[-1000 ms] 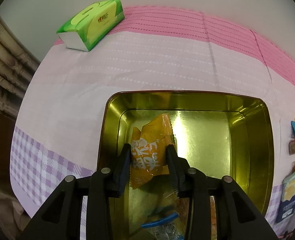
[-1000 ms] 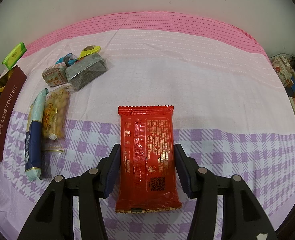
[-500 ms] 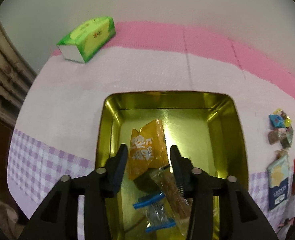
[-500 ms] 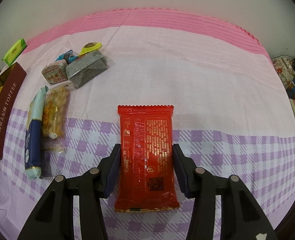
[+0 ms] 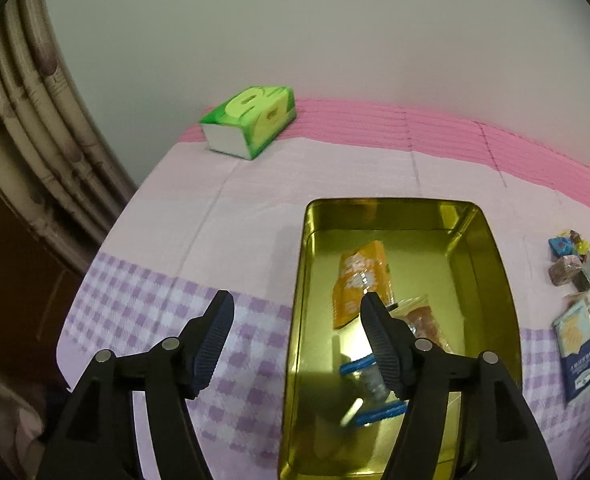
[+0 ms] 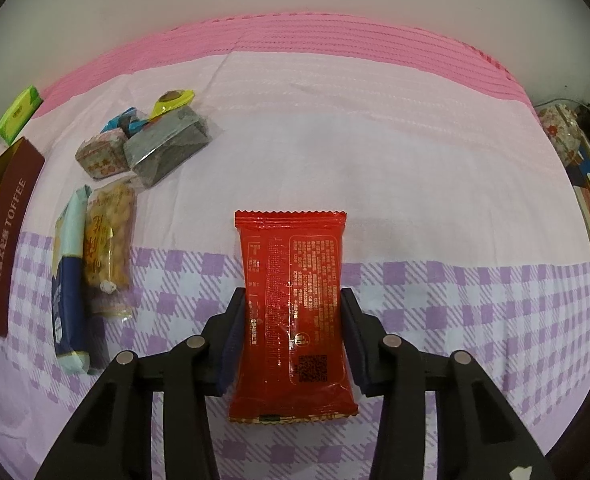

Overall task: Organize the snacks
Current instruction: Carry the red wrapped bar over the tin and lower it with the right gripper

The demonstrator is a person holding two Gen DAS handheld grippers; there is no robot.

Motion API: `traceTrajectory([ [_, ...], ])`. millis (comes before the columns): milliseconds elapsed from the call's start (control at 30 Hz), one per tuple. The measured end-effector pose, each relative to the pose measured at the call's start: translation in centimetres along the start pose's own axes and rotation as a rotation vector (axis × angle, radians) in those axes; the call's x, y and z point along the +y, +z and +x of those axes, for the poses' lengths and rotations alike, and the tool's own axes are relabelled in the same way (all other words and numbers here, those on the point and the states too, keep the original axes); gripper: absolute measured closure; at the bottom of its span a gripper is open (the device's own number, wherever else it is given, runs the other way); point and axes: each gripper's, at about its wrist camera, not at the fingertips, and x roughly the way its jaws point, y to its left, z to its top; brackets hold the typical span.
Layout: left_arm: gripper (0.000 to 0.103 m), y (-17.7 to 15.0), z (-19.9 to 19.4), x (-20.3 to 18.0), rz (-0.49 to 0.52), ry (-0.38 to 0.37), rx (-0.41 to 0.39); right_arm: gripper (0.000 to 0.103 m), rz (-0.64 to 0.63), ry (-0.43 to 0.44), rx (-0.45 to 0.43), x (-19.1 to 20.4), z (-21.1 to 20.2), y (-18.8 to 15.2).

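In the left wrist view a gold tin (image 5: 301, 280) stands on the cloth. It holds an orange snack packet (image 5: 361, 276), a clear packet with reddish snacks (image 5: 425, 322) and a clear packet with blue ends (image 5: 369, 380). My left gripper (image 5: 297, 322) is open and empty, raised over the tin's left wall. In the right wrist view my right gripper (image 6: 293, 326) is shut on a red snack packet (image 6: 293, 292), held above the table.
A green tissue box (image 5: 251, 120) sits at the back left. Loose snacks lie right of the tin: a blue-and-white packet (image 6: 69, 280), a peanut packet (image 6: 109, 236), a grey packet (image 6: 167, 148) and small candies (image 6: 103, 156). The tin's dark red TOFFEE side (image 6: 9, 236) is at far left.
My left gripper let go of the orange packet, opened wide, and pulled back up and to the left of the tin. The right gripper kept its hold on the red packet.
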Motion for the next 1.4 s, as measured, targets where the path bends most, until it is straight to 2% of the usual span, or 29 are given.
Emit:
traceTrajectory([
  [200, 0.036, -1.0, 0.1, 1.7, -0.034, 0.029, 0.007, 0.063, 0.006, -0.021, -0.048, 1.1, -1.8, 1.6],
  [333, 0.036, -1.5, 0.2, 3.3, -0.092, 0.022, 0.019, 0.063, -0.033, 0.004, -0.094, 3.2, -3.7, 2.8],
  [500, 0.036, -2.6, 0.2, 5.0, -0.155, 0.041, 0.041, 0.063, -0.109, 0.094, -0.114, 7.9, -5.2, 3.5],
  [733, 0.035, -4.1, -0.5, 7.7, -0.267, 0.056, 0.049, 0.063, -0.24, 0.27, -0.113, 17.6, -7.0, 3.8],
  [900, 0.035, -5.3, -0.6, 9.2, -0.315, 0.091, 0.071, 0.063, -0.322, 0.356, -0.1, 23.9, -7.7, 4.0],
  [1000, 0.034, -5.6, -0.1, 9.9, -0.328, 0.103, 0.089, 0.063, -0.37, 0.376, -0.09, 27.4, -7.1, 3.9],
  [1100, 0.034, -5.7, 0.0, 10.4, -0.325, 0.147, 0.09, 0.063, -0.414, 0.39, -0.068, 30.2, -6.6, 3.4],
  [1400, 0.034, -5.9, 0.2, 11.1, -0.355, 0.166, 0.104, 0.063, -0.504, 0.381, -0.034, 34.2, -5.1, 2.3],
])
